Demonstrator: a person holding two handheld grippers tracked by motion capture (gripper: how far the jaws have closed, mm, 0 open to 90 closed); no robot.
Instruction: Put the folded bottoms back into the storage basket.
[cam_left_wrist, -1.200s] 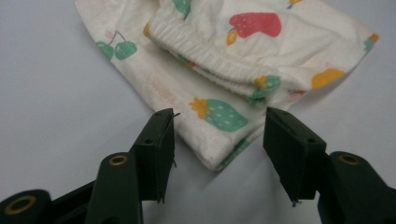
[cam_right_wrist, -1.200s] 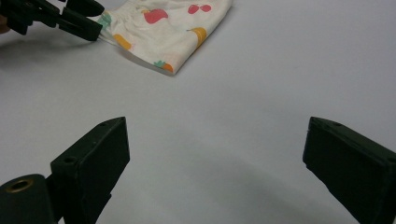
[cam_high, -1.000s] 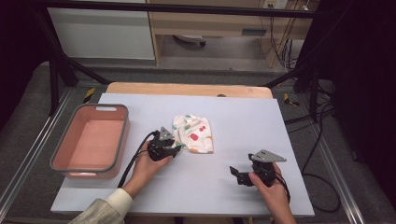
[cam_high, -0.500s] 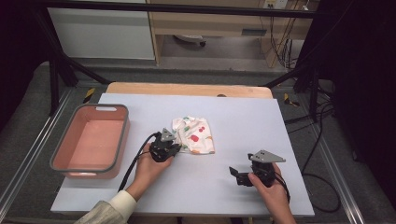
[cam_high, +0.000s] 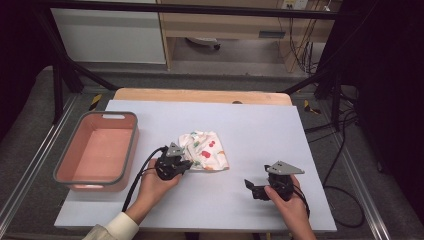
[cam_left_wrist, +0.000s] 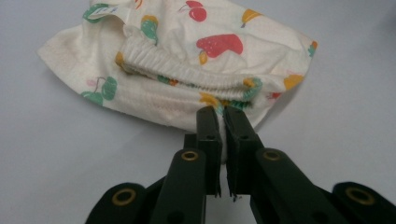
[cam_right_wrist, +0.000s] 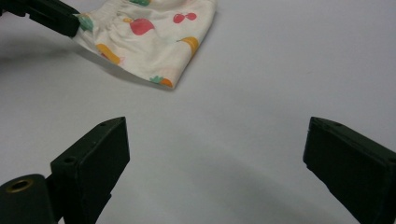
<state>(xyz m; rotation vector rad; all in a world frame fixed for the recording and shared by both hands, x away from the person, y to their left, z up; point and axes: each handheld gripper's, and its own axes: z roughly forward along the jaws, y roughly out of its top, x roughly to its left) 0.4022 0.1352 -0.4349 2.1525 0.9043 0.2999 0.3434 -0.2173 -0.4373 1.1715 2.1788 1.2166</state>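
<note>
A small cream garment with a fruit print (cam_high: 206, 151) lies crumpled near the middle of the pale table. My left gripper (cam_high: 184, 165) has just closed its jaws on the garment's near left edge. In the left gripper view the two black jaws pinch the hem of the fruit-print garment (cam_left_wrist: 187, 60) at my left gripper (cam_left_wrist: 223, 122). My right gripper (cam_high: 251, 186) rests on the table toward the front right, jaws wide apart with nothing between them; in the right gripper view the garment (cam_right_wrist: 154, 32) lies ahead of my right gripper (cam_right_wrist: 215, 149).
A pink tub with a grey rim (cam_high: 130, 150) stands at the table's left side. The table's wooden far edge (cam_high: 200, 95) and metal frame rails border the work surface. Cables trail from both grippers.
My left gripper has shifted left and closed on the garment's edge, tugging that edge slightly. The right gripper has stayed put.
</note>
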